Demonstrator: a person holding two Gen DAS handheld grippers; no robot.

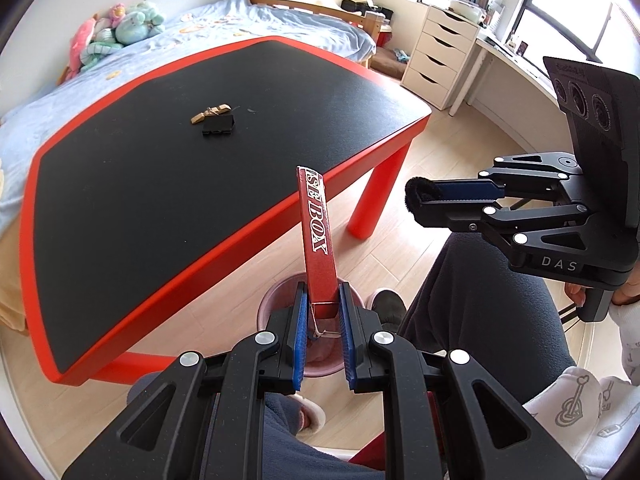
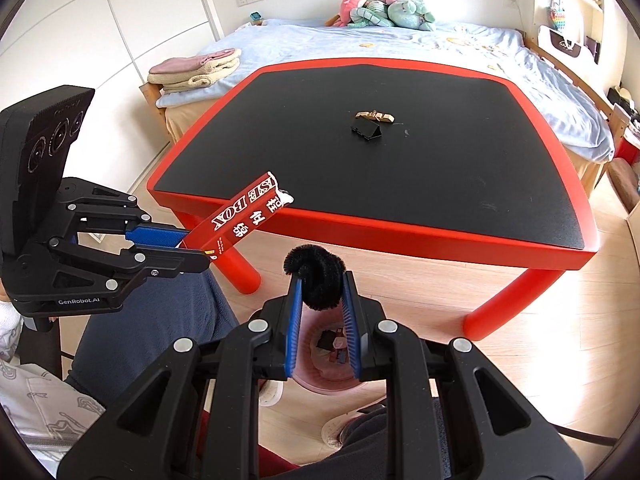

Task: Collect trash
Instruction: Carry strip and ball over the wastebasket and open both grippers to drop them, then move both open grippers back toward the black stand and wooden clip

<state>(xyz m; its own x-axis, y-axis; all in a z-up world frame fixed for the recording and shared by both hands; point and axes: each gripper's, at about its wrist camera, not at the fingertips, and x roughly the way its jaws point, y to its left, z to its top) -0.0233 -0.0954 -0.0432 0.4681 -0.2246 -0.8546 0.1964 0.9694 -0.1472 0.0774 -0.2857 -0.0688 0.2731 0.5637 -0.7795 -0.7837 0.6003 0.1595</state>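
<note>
- The left gripper (image 1: 323, 312) is clamped on the lower end of a flat red box (image 1: 317, 232), which rises tilted beyond the fingertips.
- The right gripper (image 2: 318, 300) is closed on a black fuzzy clump (image 2: 316, 276), held at the fingertips and bulging past them.
- A pink bin (image 2: 332, 376) is seen on the wooden floor directly below and between both pairs of fingers; small scraps lie inside it.
- Farther ahead of the fingers, a red-edged black table (image 2: 440, 224) carries a black binder clip (image 2: 366, 128) with a tan scrap (image 2: 375, 117) just behind it, apparently touching.
</note>
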